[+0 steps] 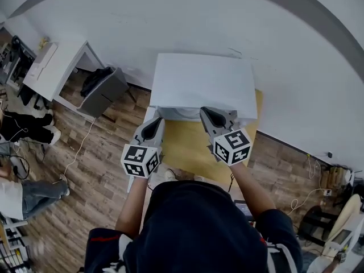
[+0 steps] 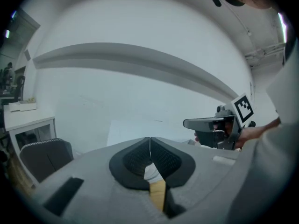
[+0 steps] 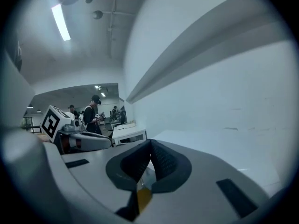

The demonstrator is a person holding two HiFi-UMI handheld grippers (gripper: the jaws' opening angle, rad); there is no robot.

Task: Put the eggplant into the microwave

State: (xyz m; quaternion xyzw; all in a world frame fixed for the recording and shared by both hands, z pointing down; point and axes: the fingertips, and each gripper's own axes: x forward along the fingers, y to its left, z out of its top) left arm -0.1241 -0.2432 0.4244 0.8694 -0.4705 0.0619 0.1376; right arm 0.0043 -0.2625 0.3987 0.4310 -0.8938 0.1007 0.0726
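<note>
The microwave (image 1: 205, 84) is a plain white box with a flat, smooth top. It stands along the far edge of the bench (image 1: 187, 147), whose matte yellow top shows bare in front of it and as a strip at the far right corner. No view shows the eggplant.

The left claw (image 2: 150, 143) is closed, its tips meeting in a thin seam with nothing between them. Its pads (image 2: 135, 160) are black, finely ribbed rubber set in rounded grey plastic. The right claw (image 3: 150, 144) is closed and empty too, of the same build. Both hang side by side over the middle of the bench, just before the microwave's front and apart from each other.

The floor (image 1: 96, 175) is brown wood plank, and the wall (image 1: 170, 21) behind is smooth and white. Off the bench's left edge stand a white side desk (image 1: 57, 67) and a grey chair (image 1: 105, 90), with open floor between.
</note>
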